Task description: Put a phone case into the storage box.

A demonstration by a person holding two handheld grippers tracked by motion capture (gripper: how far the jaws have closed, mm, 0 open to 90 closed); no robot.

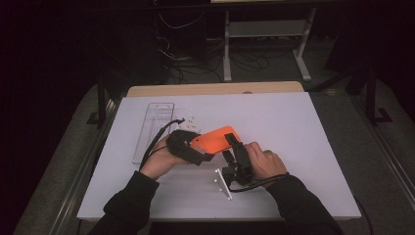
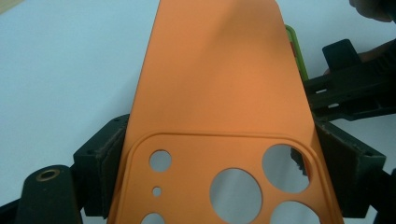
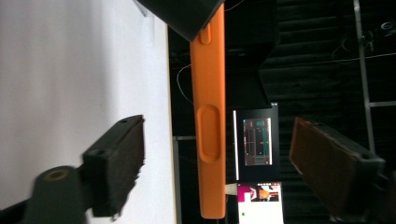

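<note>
The left gripper pinches the camera-hole end of the flat orange silicone phone case, whose far edge sits untouched between the spread right gripper pads, so an off-centre squeeze there could twist the soft case from the left grip.

White table top on a wooden board, lit from above; the room beyond is dark. Grey floor either side, with a white metal stand and loose black cables behind. Two lit screens glow in the dark background
</note>
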